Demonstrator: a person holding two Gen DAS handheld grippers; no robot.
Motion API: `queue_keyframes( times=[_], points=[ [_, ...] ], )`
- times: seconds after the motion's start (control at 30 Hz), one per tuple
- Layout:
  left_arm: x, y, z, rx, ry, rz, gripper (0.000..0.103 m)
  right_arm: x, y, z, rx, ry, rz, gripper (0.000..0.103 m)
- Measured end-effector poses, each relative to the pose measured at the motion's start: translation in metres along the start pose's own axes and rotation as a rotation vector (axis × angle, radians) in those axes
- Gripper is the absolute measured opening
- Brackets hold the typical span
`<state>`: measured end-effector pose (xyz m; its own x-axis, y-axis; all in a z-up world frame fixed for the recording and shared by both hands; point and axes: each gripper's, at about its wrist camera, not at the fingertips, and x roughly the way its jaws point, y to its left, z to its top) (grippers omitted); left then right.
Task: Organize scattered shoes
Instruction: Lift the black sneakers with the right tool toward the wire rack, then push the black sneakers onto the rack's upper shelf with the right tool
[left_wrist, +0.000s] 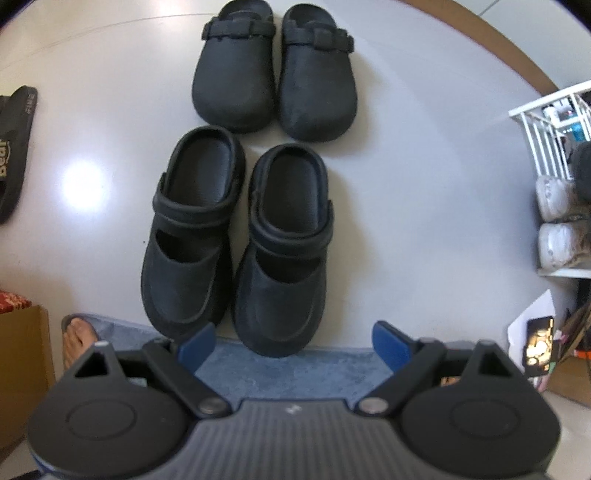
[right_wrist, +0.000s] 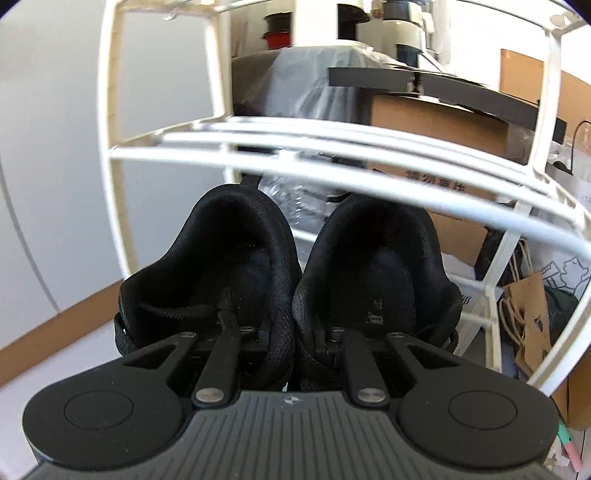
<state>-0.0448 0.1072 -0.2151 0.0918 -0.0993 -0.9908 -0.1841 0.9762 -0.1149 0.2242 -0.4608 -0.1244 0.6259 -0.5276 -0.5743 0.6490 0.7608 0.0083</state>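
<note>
Left wrist view: two pairs of black clogs lie on the pale floor (left_wrist: 388, 184) ahead of the left claw (left_wrist: 295, 341). The nearer pair (left_wrist: 236, 236) has rounded straps and its toes reach a blue mat (left_wrist: 295, 369) between the fingers; the farther pair (left_wrist: 275, 70) has buckled straps. The claw points straight down, its blue fingertips (left_wrist: 391, 345) wide apart, gripping nothing.

Right wrist view: the right claw (right_wrist: 291, 339) is clamped on the touching inner collars of two black sneakers (right_wrist: 288, 280), heels pointing away, just in front of a white shoe rack (right_wrist: 332, 155). The claw tilts downward.

Two pairs of black clogs (left_wrist: 236, 184) in line beyond the open left tool (left_wrist: 293, 341).
</note>
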Motion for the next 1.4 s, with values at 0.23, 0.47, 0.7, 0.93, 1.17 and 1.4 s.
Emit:
queue_keyframes(
  times=[0.23,0.47,0.7,0.93,1.17,1.4],
  points=[
    [0.019,-0.002,-0.002,0.006,0.051,0.026,0.093,0.02,-0.03,0.02,0.077,-0.035,-0.091,0.017],
    [0.028,-0.009,-0.002,0.026,0.062,0.054,0.093,0.041,-0.047,0.023,0.164,-0.048,-0.16,0.02],
    [0.031,-0.011,0.001,0.031,0.062,0.072,0.093,0.04,-0.041,0.02,0.18,-0.105,-0.226,0.07],
    [0.026,-0.014,-0.001,0.045,0.044,0.072,0.093,0.019,-0.015,0.008,0.09,-0.206,-0.225,0.095],
    [0.016,-0.012,0.002,0.068,0.015,0.074,0.093,0.011,0.003,-0.005,0.064,-0.207,-0.269,0.095],
    [0.008,-0.001,-0.005,0.049,0.016,0.069,0.093,-0.016,0.02,-0.001,0.03,-0.152,-0.221,0.095]
  ],
)
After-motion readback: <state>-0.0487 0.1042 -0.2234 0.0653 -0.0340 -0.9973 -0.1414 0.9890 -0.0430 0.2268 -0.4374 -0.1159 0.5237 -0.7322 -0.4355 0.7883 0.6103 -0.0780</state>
